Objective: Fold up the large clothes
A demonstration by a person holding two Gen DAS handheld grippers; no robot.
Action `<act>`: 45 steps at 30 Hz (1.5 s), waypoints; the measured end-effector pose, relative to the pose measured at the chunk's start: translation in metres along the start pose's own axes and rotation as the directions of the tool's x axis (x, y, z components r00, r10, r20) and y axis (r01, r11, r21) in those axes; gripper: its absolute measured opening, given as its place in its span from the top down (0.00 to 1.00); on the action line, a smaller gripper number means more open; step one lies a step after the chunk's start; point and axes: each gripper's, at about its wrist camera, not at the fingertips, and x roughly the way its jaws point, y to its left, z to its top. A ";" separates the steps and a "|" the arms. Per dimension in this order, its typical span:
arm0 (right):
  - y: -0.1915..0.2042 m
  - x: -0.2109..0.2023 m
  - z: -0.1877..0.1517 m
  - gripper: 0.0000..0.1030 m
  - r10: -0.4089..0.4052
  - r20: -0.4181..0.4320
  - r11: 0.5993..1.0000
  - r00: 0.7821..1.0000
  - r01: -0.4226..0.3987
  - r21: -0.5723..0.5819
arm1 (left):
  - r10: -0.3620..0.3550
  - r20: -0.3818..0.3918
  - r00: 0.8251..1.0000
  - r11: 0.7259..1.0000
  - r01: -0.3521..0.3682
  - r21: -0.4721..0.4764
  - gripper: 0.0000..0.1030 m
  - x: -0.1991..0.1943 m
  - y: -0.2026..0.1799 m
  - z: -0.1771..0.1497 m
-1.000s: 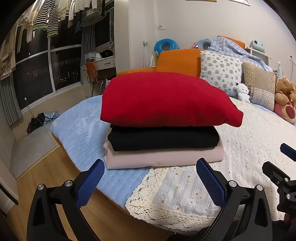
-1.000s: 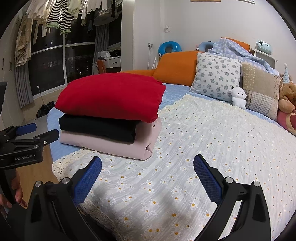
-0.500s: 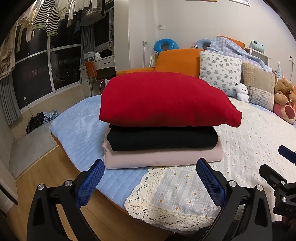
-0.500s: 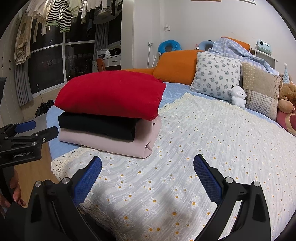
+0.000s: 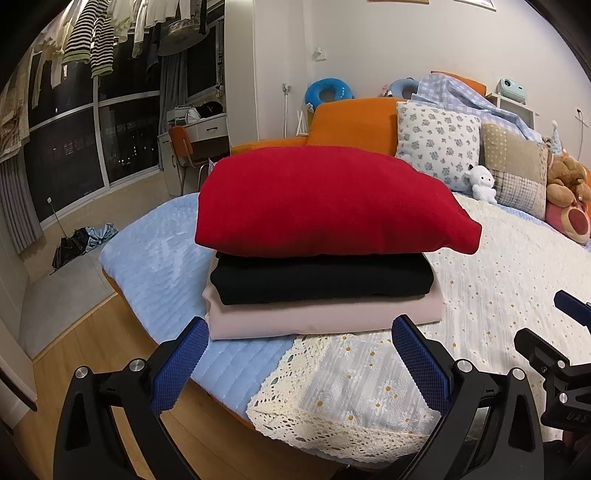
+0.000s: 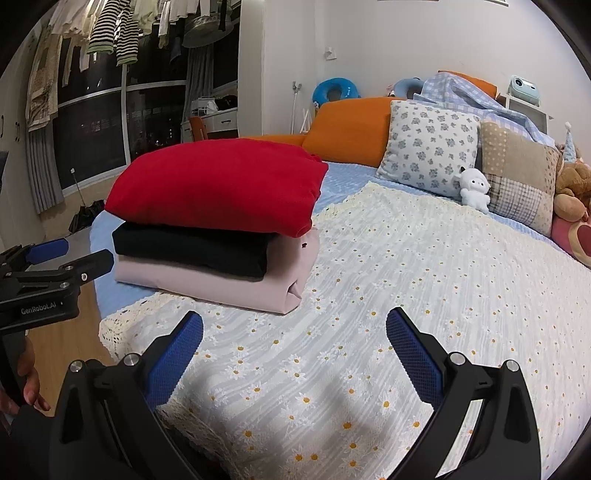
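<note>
A stack of three folded garments lies near the bed's foot corner: a red one (image 5: pixel 325 199) on top, a black one (image 5: pixel 321 278) under it, a pale pink one (image 5: pixel 325 314) at the bottom. The right wrist view has the same stack at the left, red (image 6: pixel 218 188), black (image 6: pixel 192 247), pink (image 6: pixel 214 284). My left gripper (image 5: pixel 297 362) is open, held just short of the stack with nothing between its fingers. My right gripper (image 6: pixel 295 354) is open over the daisy bedspread (image 6: pixel 406 280), to the right of the stack.
Pillows (image 5: pixel 436 144), a small white plush (image 5: pixel 482 184) and a teddy bear (image 5: pixel 567 181) line the head of the bed. An orange headboard (image 5: pixel 351 120) sits behind. Wood floor (image 5: pixel 92 332), a desk with a chair (image 5: pixel 184 147) and hanging laundry (image 5: pixel 92 33) are at the left.
Both grippers drifted slightly; the stack sits a touch lower-left in each view. Nothing was gripped or released.
</note>
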 end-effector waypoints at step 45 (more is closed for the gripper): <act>-0.005 -0.001 0.000 0.04 -0.002 -0.003 1.000 1.000 0.002 0.005 | 0.029 0.064 0.998 0.999 -0.030 0.018 0.02 -0.011 -0.007 -0.004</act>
